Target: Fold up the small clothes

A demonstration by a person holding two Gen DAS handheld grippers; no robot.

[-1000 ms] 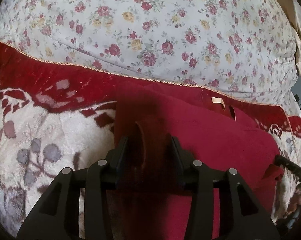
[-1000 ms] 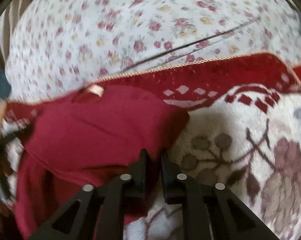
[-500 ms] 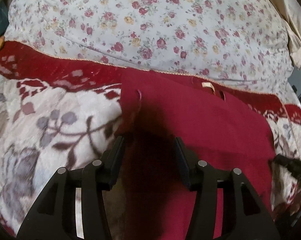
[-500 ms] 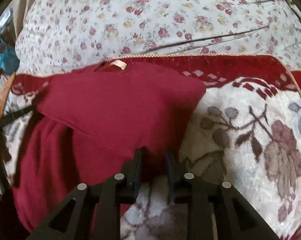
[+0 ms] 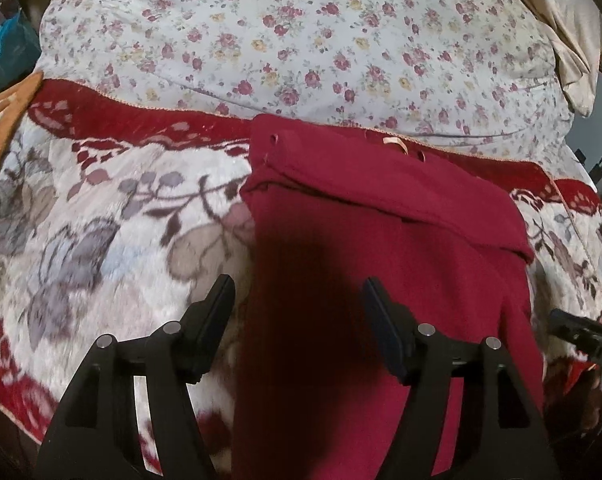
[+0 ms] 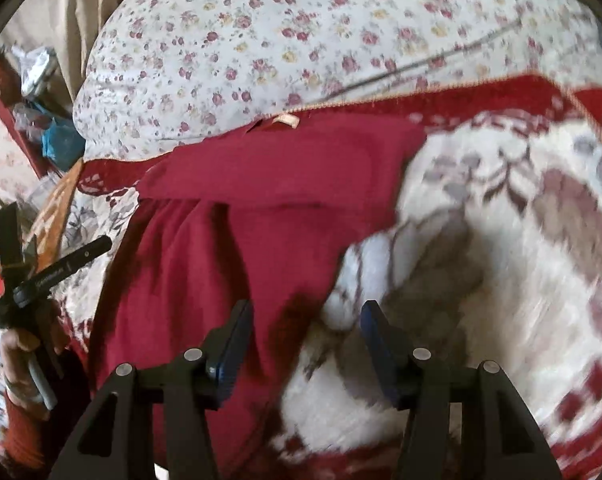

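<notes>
Bedding fills the left wrist view: a plush floral blanket carries the red garment, top edge folded down. My left hand-held gripper has just been opening, released. Right wrist view: right hand-held gripper likewise opening, empty; I should regrasp the hem corners evenly. No containers visible.

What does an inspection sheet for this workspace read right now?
Surface: patterned blanket over a floral sheet.
Job's things: red garment lies flat, top part folded over, tag at its far edge.
Clutter: blue bag and mixed items off the bed's side.
Grippers: left gripper open over the garment; right gripper open over its edge; both have just been opening, pads clear of cloth.
Cables: nothing seen.
Surroundings: beige cloth beyond the sheet.
</notes>
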